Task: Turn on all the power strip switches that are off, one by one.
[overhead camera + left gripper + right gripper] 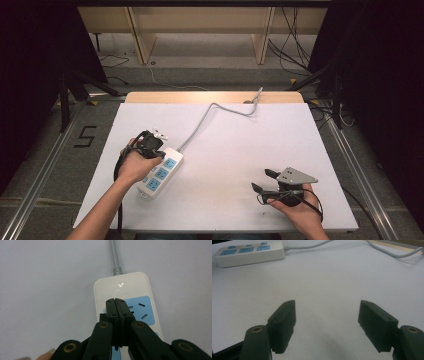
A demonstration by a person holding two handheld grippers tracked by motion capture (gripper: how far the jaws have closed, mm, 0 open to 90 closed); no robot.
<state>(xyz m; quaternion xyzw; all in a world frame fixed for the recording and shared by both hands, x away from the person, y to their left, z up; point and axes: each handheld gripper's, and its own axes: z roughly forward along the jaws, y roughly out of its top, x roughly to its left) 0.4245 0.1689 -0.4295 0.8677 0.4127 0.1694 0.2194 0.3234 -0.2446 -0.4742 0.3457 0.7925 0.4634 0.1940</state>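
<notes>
Desk (240,165) w/ white top, bare wood strip along far edge. Beyond it, grey floor w/ a black "5" marking (86,136) at left, loose black cables (295,45) at right and a thin white one (170,84) nr the middle. Pale wooden furniture (200,25) stands at back. Metal rails (35,185) run along both sides of the desk.

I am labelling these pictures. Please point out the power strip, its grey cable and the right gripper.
power strip (120,287): left gripper view, white top face near the cable end.
grey cable (200,125): high view, middle of its run.
right gripper (327,322): right gripper view, gap between open jaws.
</notes>
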